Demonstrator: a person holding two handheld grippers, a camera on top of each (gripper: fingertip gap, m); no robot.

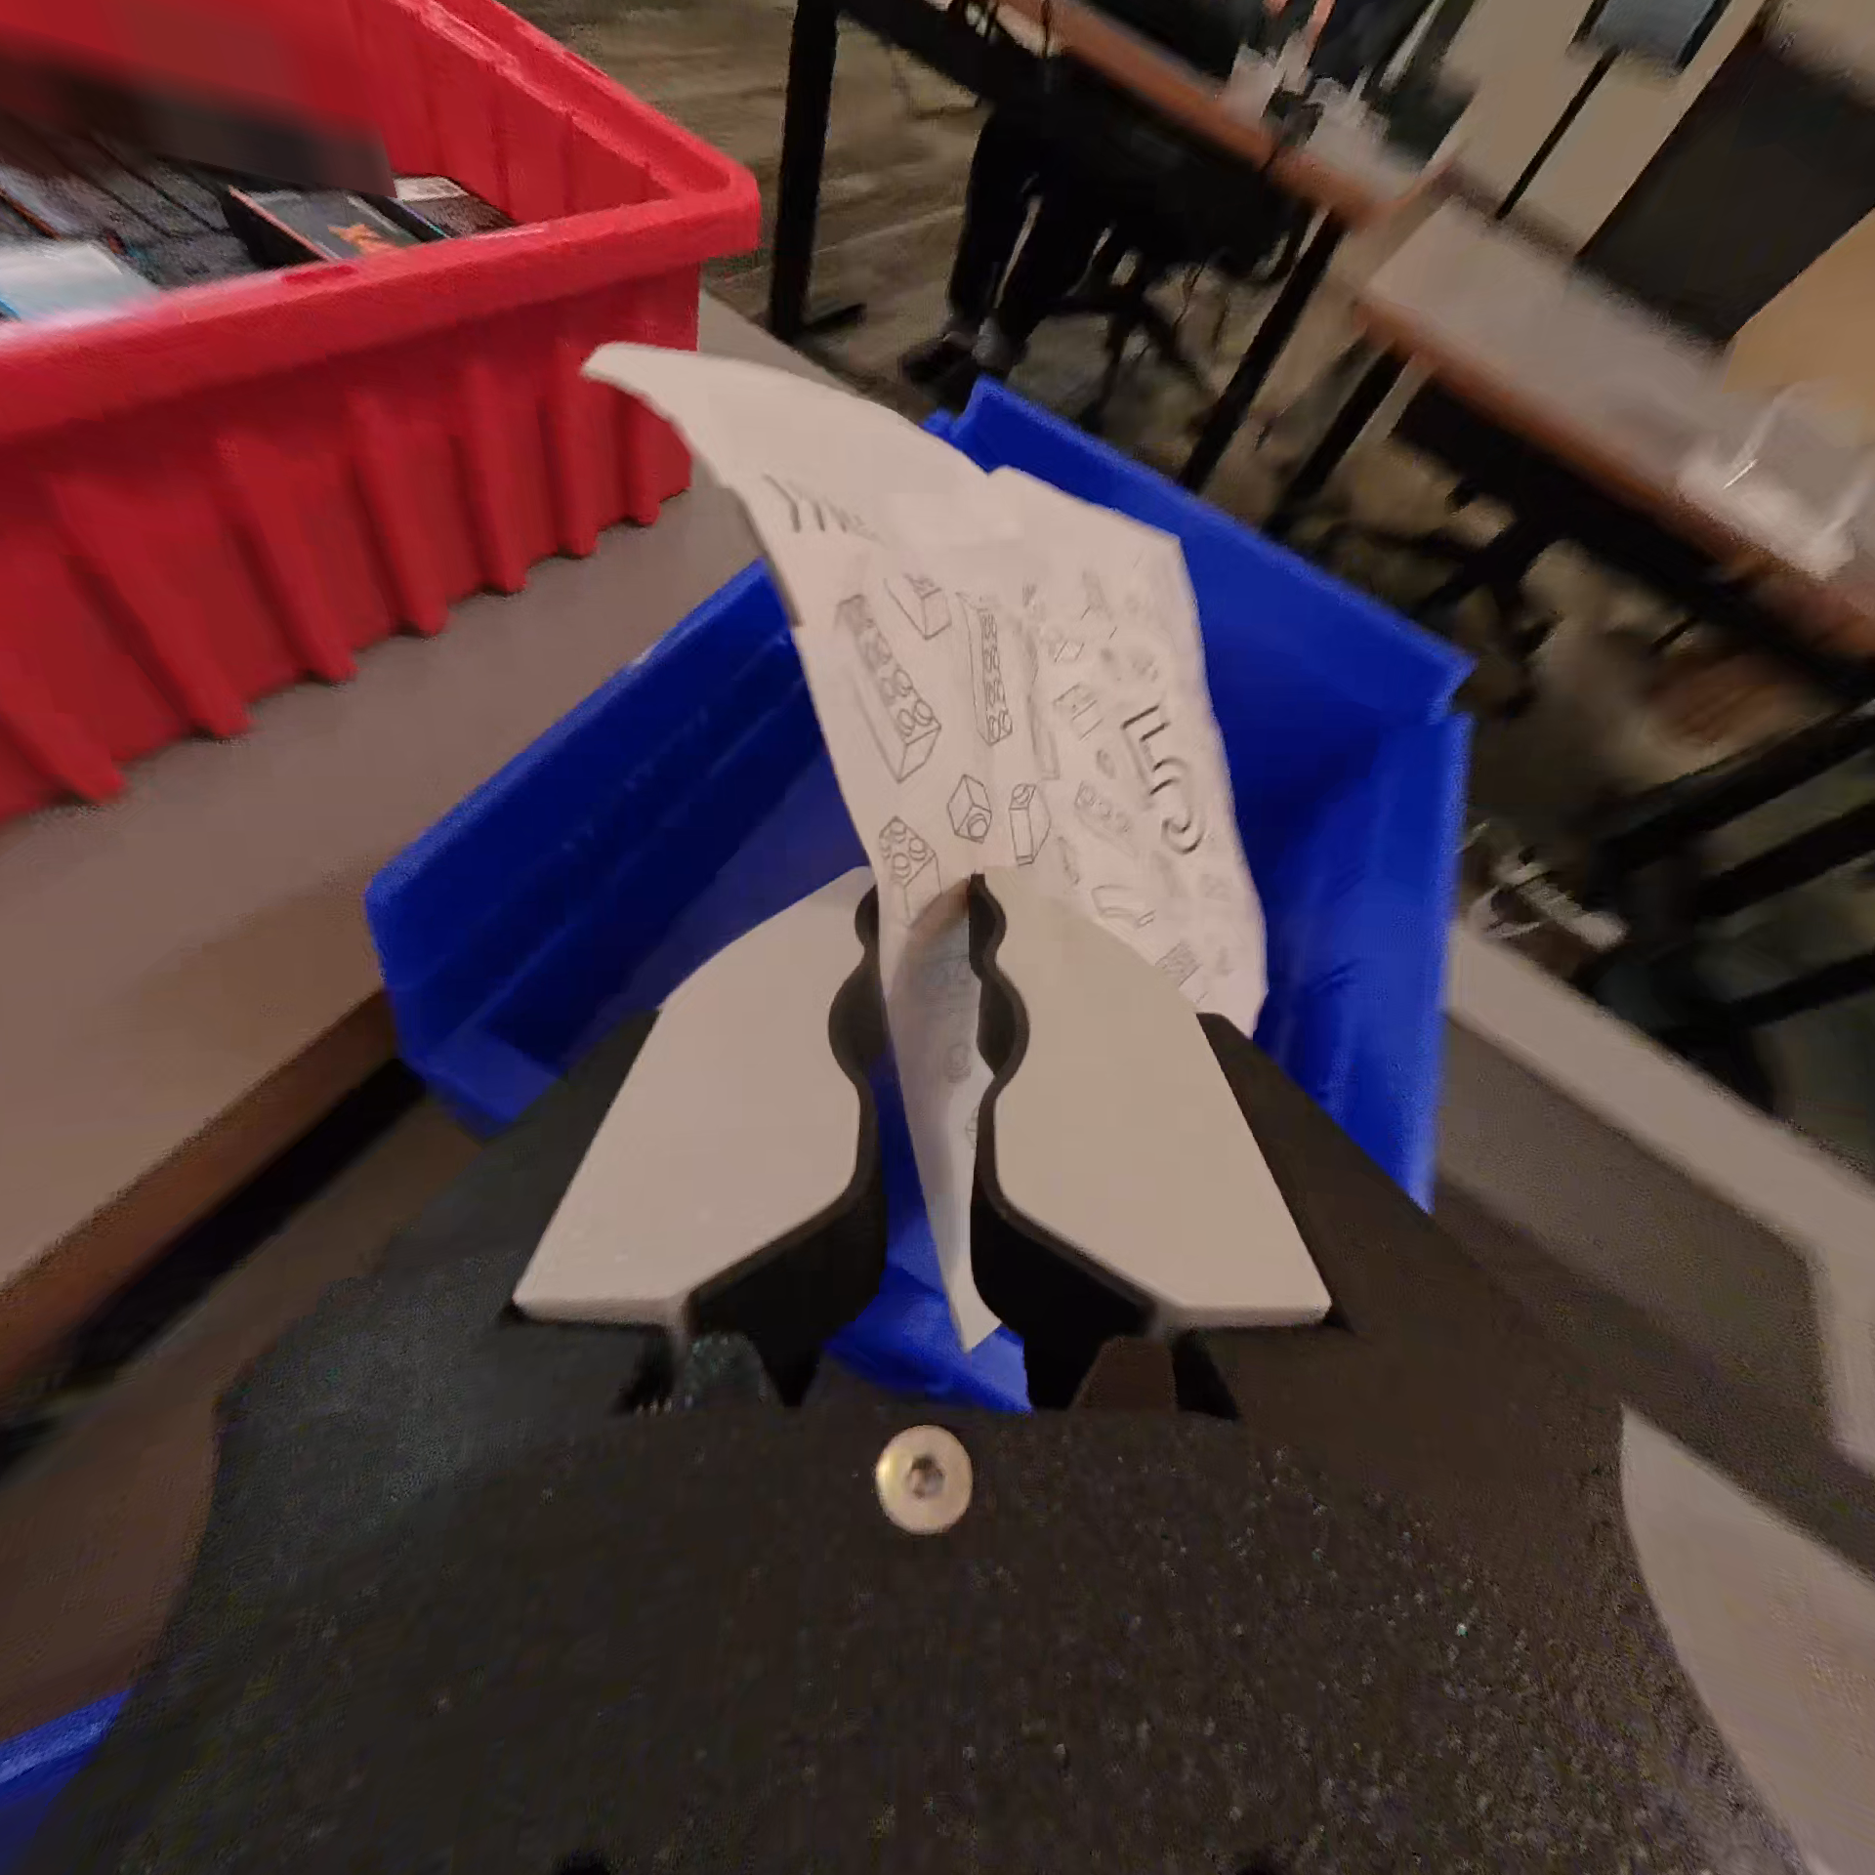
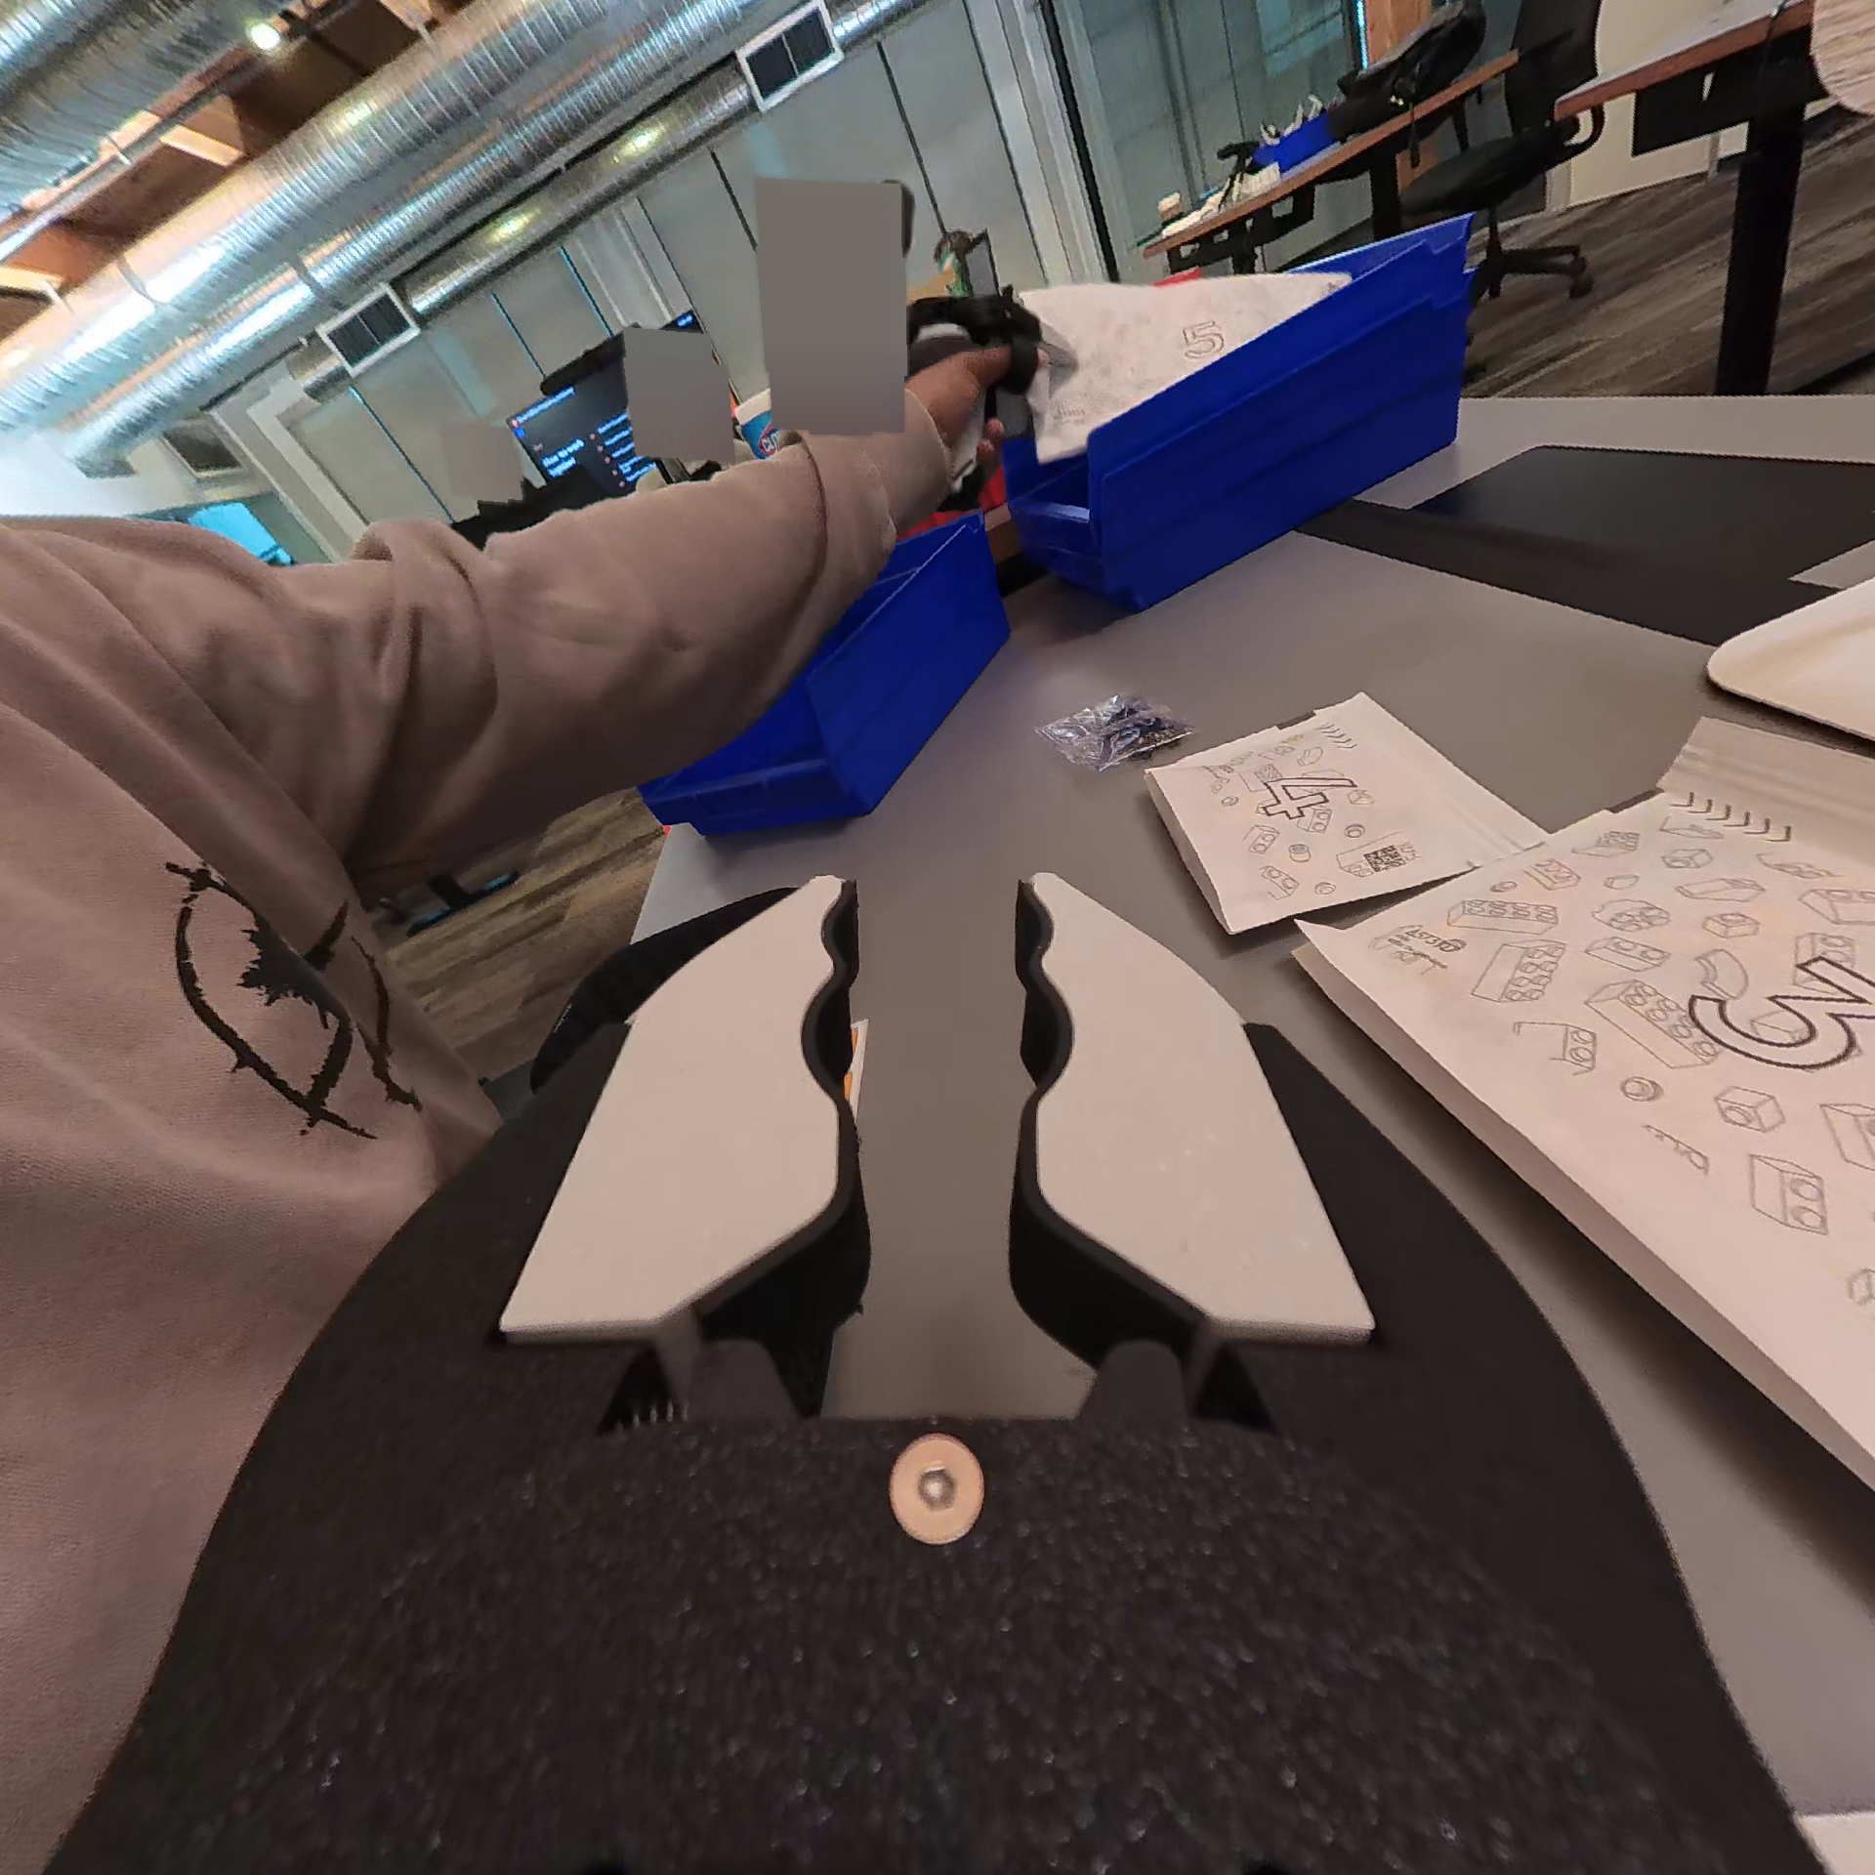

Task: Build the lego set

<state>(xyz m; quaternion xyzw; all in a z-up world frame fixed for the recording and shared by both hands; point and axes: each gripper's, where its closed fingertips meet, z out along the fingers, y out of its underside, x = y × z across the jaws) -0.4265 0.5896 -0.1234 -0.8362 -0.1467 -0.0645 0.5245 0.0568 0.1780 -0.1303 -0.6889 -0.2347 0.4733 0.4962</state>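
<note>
Up close, the left gripper (image 1: 959,893) has its jaws pinched tight on a white paper parts bag (image 1: 1004,690), printed with brick outlines and one large numeral; the sheet curls up and away from the tips. It hangs over the open blue bin (image 1: 1349,731) that sits at the far left edge of the desk (image 2: 1167,649), with a red crate (image 1: 335,507) beyond it. From the right wrist view the same bag shows partly over that bin's rim, the person's sleeve (image 2: 568,649) stretched out toward it.

The right gripper (image 2: 935,903) hovers near the desk's front edge with jaws spread wide and nothing between them. Just ahead lie a small clear packet of dark pieces (image 2: 1111,733), a smaller numbered paper bag (image 2: 1329,812) and a larger one (image 2: 1623,1015) toward the right edge, and a second blue bin (image 2: 862,690) at the left edge.

I would judge this to be the sorting stage: bags are being handled, no bricks joined yet. Whether this bag is going into the bin or coming out I cannot tell. Next, the bag either gets released cleanly or carried to the others.
</note>
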